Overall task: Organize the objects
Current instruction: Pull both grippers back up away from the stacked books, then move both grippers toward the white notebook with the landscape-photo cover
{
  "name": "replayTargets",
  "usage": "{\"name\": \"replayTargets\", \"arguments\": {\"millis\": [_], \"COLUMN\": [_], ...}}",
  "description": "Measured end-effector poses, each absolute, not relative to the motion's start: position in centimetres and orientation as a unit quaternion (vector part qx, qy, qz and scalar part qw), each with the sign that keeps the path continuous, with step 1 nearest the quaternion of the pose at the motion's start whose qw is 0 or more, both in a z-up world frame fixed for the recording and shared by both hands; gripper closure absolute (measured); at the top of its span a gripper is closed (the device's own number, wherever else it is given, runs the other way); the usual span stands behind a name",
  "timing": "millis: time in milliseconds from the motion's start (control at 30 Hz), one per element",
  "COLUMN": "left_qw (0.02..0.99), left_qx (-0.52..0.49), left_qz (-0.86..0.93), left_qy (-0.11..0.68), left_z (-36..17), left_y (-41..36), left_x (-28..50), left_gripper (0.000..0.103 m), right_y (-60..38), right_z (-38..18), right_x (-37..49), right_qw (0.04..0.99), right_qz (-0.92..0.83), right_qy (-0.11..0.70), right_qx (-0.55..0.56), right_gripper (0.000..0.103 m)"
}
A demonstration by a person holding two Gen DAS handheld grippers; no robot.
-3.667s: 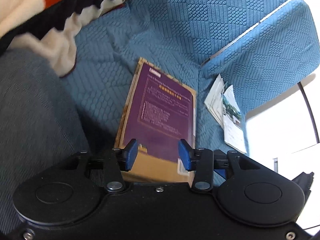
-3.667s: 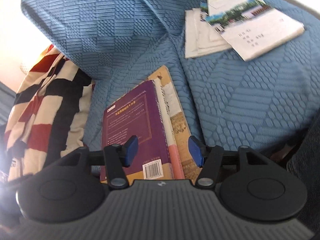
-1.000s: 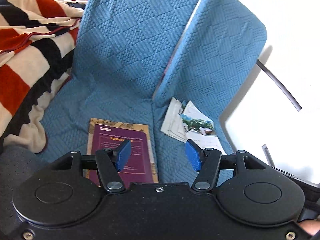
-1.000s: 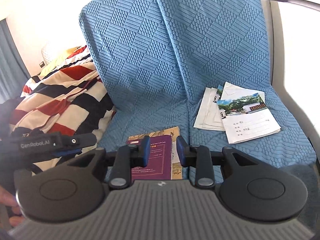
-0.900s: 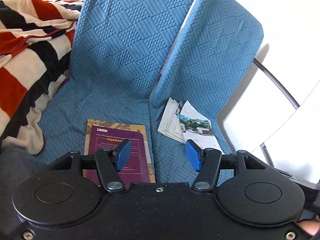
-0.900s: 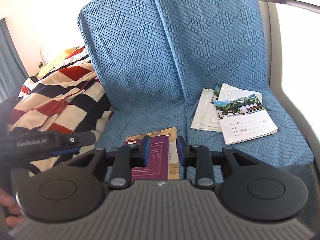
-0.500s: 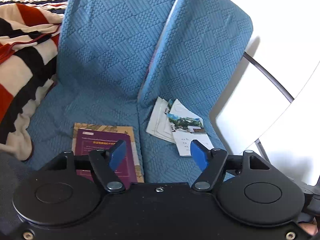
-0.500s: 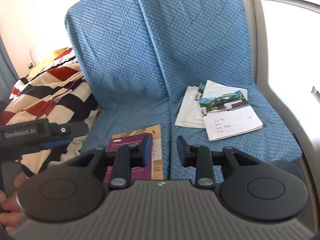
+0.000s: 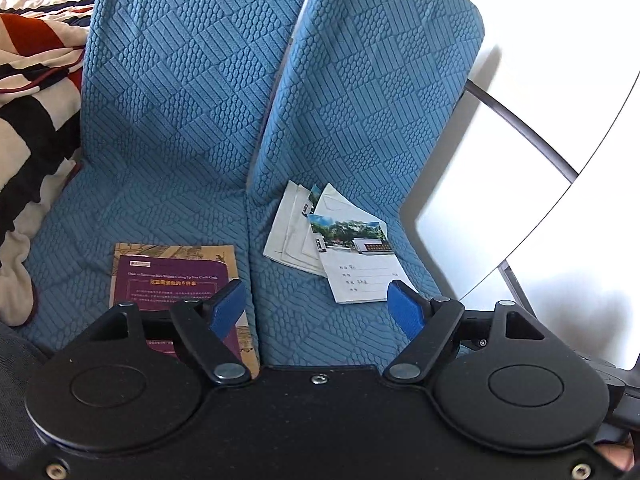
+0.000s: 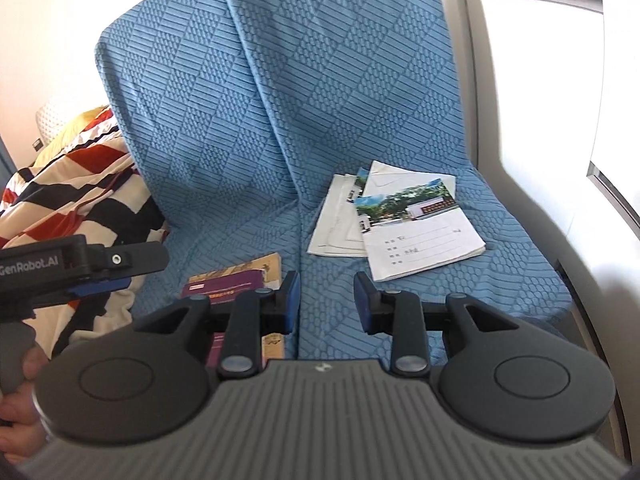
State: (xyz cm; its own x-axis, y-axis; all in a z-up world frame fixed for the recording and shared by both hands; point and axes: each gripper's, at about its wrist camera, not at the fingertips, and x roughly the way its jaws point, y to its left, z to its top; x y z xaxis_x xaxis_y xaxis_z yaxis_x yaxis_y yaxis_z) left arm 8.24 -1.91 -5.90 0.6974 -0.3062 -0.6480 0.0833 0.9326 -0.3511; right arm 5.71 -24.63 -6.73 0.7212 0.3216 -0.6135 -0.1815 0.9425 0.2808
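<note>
A purple book (image 9: 176, 280) lies flat on a tan book (image 9: 234, 256) on the left seat cushion. A loose pile of white booklets (image 9: 352, 268), the top one with a photo cover, lies on the right seat cushion. My left gripper (image 9: 316, 310) hovers above the seam between the two cushions. Its jaws are opening, with nothing between them. In the right wrist view my right gripper (image 10: 326, 300) hangs over the front of the right cushion, open by a narrow gap with nothing in it. The booklets (image 10: 416, 240) lie just beyond it and the purple book (image 10: 224, 286) lies to its left.
Blue quilted covers (image 9: 180, 100) clothe both seats and backrests. A red, black and cream striped blanket (image 9: 28, 100) is heaped at the left. A dark metal armrest bar (image 9: 520, 128) curves along the right side. The left tool's black body (image 10: 80, 264) shows at the left edge.
Both grippers have drawn back from the purple book and drifted right, so the books now sit further left in the views. The left jaws have spread wider. The right jaws kept their narrow gap.
</note>
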Motion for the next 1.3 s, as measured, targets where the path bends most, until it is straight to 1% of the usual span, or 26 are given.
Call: {"name": "replayTargets", "arguments": {"millis": [300,400,767,833,867,900,933,967,1000,1033,1300], "left_qw": [0.905,0.904,0.899,0.898,0.898,0.898,0.898,0.897,0.897,0.897,0.892], "left_qx": [-0.138,-0.135,-0.135,-0.136,-0.138,-0.138,-0.136,-0.135,-0.135,-0.135,-0.14], "left_qz": [-0.126,-0.132,-0.14,-0.137,-0.136,-0.135,-0.135,-0.135,-0.134,-0.134,-0.134], "left_qy": [0.382,0.384,0.393,0.394,0.395,0.396,0.397,0.398,0.398,0.399,0.408], "left_z": [-6.4,-6.7,-7.8,-8.0,-8.2,-8.3,-8.4,-8.5,-8.6,-8.8,-10.5], "left_y": [-4.5,-5.2,-7.1,-7.2,-7.2,-7.3,-7.4,-7.5,-7.6,-7.7,-8.8], "left_x": [9.1,9.3,10.4,10.8,11.0,11.2,11.4,11.6,11.8,11.9,13.3], "left_gripper": [0.026,0.026,0.026,0.026,0.026,0.026,0.026,0.026,0.026,0.026,0.026], "right_y": [-26.6,-27.4,-29.2,-29.4,-29.6,-29.7,-29.8,-30.0,-30.1,-30.3,-31.4], "right_z": [-7.2,-7.4,-8.6,-8.9,-9.0,-9.1,-9.2,-9.3,-9.5,-9.6,-11.9], "right_x": [5.6,5.6,5.7,5.8,5.9,5.9,6.0,6.1,6.1,6.2,7.7], "right_qw": [0.925,0.926,0.926,0.925,0.925,0.925,0.925,0.925,0.926,0.926,0.926], "right_qz": [0.115,0.106,0.085,0.082,0.08,0.078,0.078,0.076,0.072,0.067,0.035], "right_qy": [0.347,0.347,0.352,0.354,0.354,0.354,0.354,0.353,0.352,0.351,0.359], "right_qx": [0.103,0.105,0.11,0.113,0.114,0.116,0.117,0.118,0.119,0.119,0.114], "right_gripper": [0.069,0.065,0.064,0.053,0.051,0.047,0.038,0.032,0.021,0.019,0.019]}}
